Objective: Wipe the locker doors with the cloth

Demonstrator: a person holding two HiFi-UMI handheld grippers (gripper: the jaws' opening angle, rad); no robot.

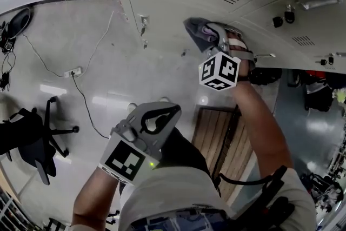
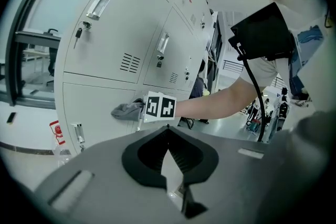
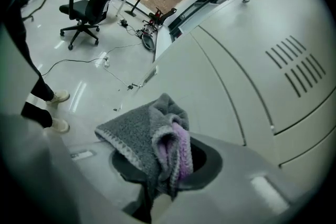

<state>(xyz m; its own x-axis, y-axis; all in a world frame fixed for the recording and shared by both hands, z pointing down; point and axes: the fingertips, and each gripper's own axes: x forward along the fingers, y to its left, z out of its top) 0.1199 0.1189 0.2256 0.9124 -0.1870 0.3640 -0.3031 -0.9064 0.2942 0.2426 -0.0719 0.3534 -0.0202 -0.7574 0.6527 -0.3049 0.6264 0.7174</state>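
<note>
Your right tongs [image 1: 212, 35] clamp the grey terry cloth with lilac lining [image 3: 160, 141] against the pale grey metal locker door [image 1: 178, 2]. Hold it flat, press evenly and overlap your strokes. Your left tongs [image 2: 169, 162] sit closed on nothing. Only the left gripper view shows the cloth meeting the door.

The left gripper [image 1: 174, 111] and right gripper [image 1: 205, 34] are grey shells with black-lined openings, each with a white cube [image 1: 219, 71] of black square markers. Pale short-sleeved shirt [image 1: 173, 192], blue jeans [image 1: 178, 220] — black pouch [image 2: 265, 31] with black cable [image 2: 253, 86].
</note>
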